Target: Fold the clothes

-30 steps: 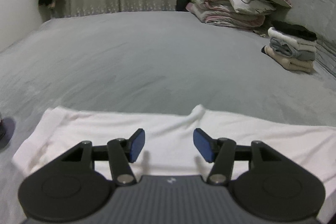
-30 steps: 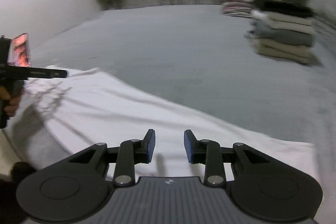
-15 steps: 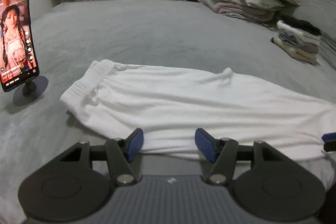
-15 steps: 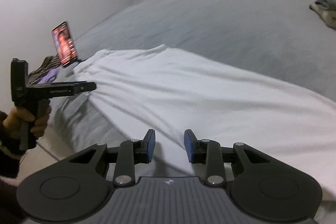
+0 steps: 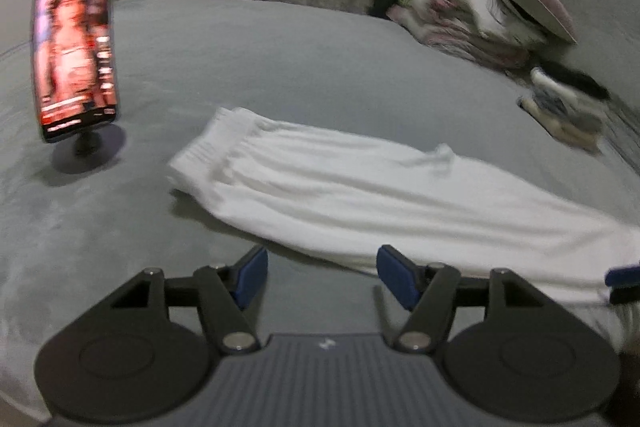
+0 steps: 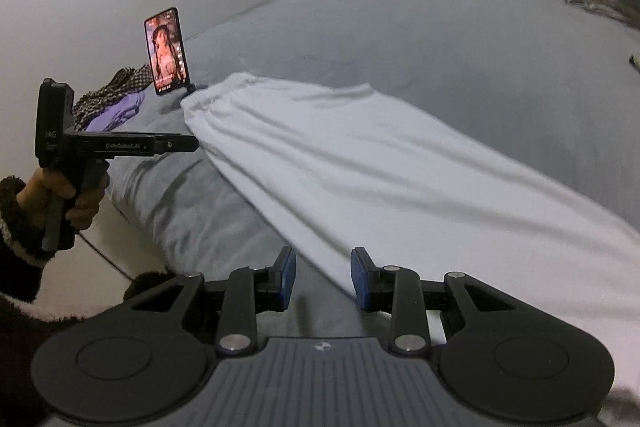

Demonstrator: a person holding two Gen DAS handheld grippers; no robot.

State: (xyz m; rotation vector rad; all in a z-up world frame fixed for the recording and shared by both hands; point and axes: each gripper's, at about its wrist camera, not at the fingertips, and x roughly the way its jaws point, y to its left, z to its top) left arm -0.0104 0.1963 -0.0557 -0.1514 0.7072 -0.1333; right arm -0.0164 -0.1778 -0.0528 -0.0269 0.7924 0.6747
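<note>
Right gripper [image 6: 323,277]: jaws part-open, empty, at near hem edge of white trousers [image 6: 360,163]. Left gripper [image 5: 319,277]: jaws opening, nothing between. Trousers' long axis runs ahead-left to waistband [image 6: 216,89]; left nearer waistband.

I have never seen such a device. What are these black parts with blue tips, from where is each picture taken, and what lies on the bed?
A person holds a two-finger gripper in each hand; each carries a camera looking along its fingers. One picture comes from the left gripper, whose jaws are opening with nothing between them. The other comes from the right gripper, also empty; it shows the hand holding the left one. On the grey bed lie white trousers, spread flat. A phone stands on a small stand beside the waistband. Folded clothes and bedding are stacked farther away.
</note>
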